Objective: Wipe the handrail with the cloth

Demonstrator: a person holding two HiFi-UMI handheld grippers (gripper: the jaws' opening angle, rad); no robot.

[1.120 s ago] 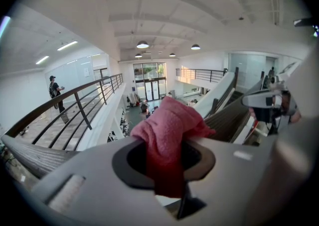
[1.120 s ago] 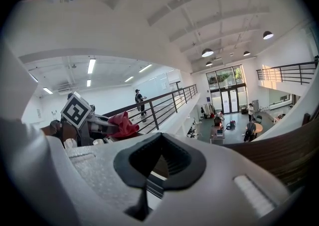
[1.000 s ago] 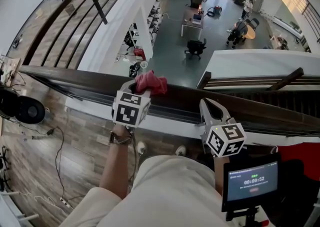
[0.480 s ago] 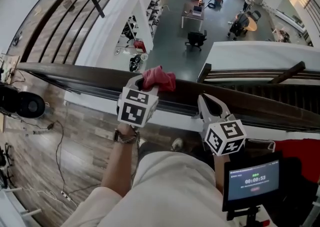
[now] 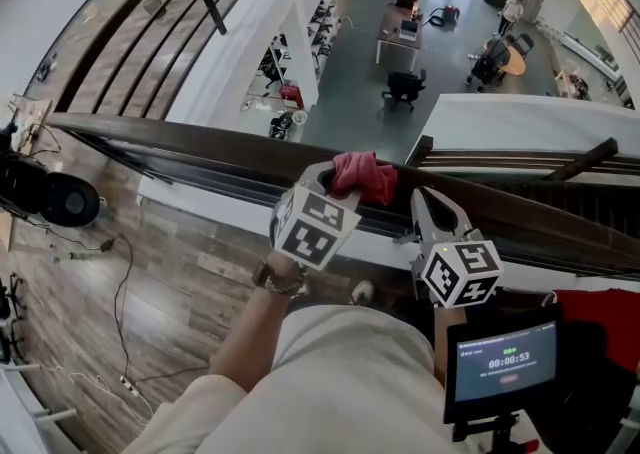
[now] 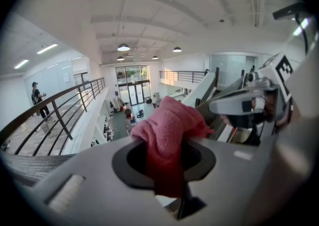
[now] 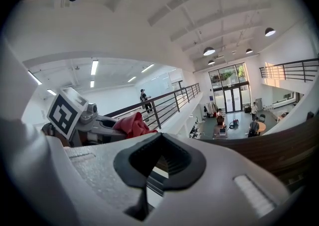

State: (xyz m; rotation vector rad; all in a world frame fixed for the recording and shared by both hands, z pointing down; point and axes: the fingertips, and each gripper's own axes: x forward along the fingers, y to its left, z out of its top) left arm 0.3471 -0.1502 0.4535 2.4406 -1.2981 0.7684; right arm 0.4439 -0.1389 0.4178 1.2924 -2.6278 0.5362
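1. Nearest to the camera is the person's lap in light trousers (image 5: 340,372). At its right side a small screen (image 5: 505,362) stands on a mount and shows a time counter.
2. The left arm reaches forward with a wristwatch (image 5: 275,282) on it. It holds the left gripper (image 5: 338,174), whose marker cube faces up.
3. The jaws of the left gripper are pressed together on a pink cloth (image 5: 368,178). In the left gripper view the cloth fills the gap between the pads and bunches out above them.
4. The right gripper (image 5: 428,204) is just beside the left one, at its right. Its jaws are closed and nothing is between them. Its tip lies over the near edge of the handrail; I cannot tell if it touches.
5. The cloth lies on top of the dark wooden handrail (image 5: 200,147), near the middle of its length as seen in the head view, where a second rail joins from the right.
6. Beyond the handrail, far below, there is a hall with a grey floor (image 5: 350,92), desks and a black office chair (image 5: 405,87).
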